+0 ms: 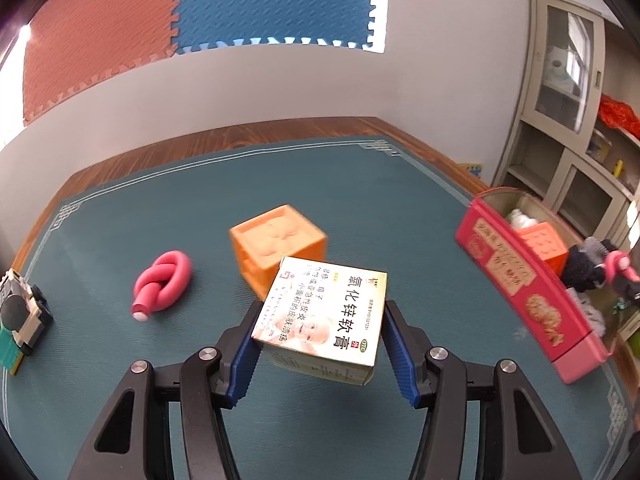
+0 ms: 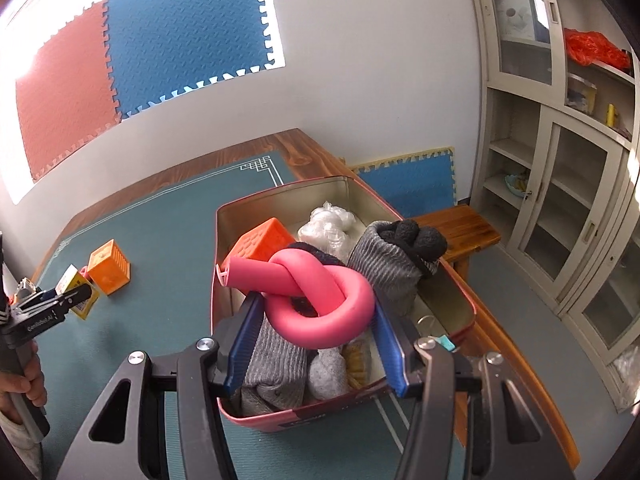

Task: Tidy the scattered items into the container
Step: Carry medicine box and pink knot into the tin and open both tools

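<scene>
Toy vehicle (image 1: 20, 316): blocky plastic, at the far left edge of my bench (image 1: 120, 360), which wears a smooth teal mat.
Loose pink knot (image 1: 162, 282): soft foam tube tied on itself, lying on the mat, right of the toy.
Orange cube (image 1: 278, 246): hollow moulded plastic with slotted sides, mid-mat.
My left fingers (image 1: 320, 336): ribbed blue pads clamped on both sides of a medicine carton (image 1: 322, 314), glossy printed cardboard, held off the mat just in front of the cube.
Container (image 2: 460, 300): long red tin with a bare metal inside, at the right end of the bench; it holds grey knit socks, an orange cube, a white crinkled bundle and black foam balls.
My right fingers (image 2: 316, 308): blue ribbed pads pressed against a second pink foam knot (image 2: 320, 300), matte and rounded, held above the tin's heap.
</scene>
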The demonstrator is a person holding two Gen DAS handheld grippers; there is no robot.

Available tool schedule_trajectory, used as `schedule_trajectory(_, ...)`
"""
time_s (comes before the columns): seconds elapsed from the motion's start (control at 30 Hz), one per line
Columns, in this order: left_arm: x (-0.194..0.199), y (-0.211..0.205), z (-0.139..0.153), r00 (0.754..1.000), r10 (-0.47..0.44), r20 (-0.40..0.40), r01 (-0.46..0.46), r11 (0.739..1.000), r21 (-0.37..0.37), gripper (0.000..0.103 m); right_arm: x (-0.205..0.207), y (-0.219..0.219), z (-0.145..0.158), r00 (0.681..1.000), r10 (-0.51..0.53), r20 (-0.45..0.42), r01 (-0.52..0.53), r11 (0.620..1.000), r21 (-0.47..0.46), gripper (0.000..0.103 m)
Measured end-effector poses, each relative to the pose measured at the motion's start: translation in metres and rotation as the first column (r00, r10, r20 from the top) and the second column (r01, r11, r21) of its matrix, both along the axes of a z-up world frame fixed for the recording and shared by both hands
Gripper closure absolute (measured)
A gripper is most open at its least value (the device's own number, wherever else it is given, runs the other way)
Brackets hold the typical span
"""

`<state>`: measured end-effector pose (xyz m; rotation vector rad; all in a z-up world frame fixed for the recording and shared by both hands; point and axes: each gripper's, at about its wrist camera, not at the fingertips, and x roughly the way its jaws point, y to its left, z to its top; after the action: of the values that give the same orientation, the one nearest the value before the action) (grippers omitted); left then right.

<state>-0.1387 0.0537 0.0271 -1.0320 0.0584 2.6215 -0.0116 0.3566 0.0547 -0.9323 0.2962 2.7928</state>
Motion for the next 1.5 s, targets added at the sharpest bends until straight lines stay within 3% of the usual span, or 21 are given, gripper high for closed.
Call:
schedule_trajectory(0.3, 0.015, 0.067, 0.031, 0.993, -0.115, -0.029, 0.116, 0.993, 0.035, 0.044, -0.005, 0.005, -0.010, 0.999, 0.043, 0.016, -0.043, 0.999, 0.025, 0.043)
schedule_trajectory(0.43, 0.019, 0.096, 0.040, 0.986, -0.160, -0.039, 0.162, 0.986, 0.049, 0.044, 0.003, 0.009, -0.006, 0.998, 0.058, -0.020, -0.058, 0.998, 0.012, 0.024)
schedule_trajectory(0.8, 0.009, 0.175, 0.047, 0.965, -0.263, -0.025, 0.264, 0.961, 0.086, 0.044, 0.023, 0.046, -0.004, 0.994, -0.008, -0.110, 0.000, 0.997, -0.071, 0.024)
schedule_trajectory(1.1, -0.013, 0.248, 0.039, 0.939, -0.343, 0.016, 0.338, 0.933, 0.126, 0.044, 0.030, 0.063, -0.005, 0.992, -0.040, -0.119, 0.034, 0.998, -0.057, 0.024)
schedule_trajectory(1.27, -0.022, 0.266, 0.030, 0.938, -0.342, 0.048, 0.334, 0.934, 0.126, 0.041, 0.032, 0.073, -0.008, 0.992, -0.057, -0.109, 0.050, 0.997, -0.067, 0.024)
schedule_trajectory(1.5, -0.027, 0.253, 0.024, 0.950, -0.301, 0.081, 0.291, 0.949, 0.121, 0.034, 0.032, 0.072, -0.008, 0.992, -0.051, -0.113, 0.042, 0.996, -0.075, 0.024)
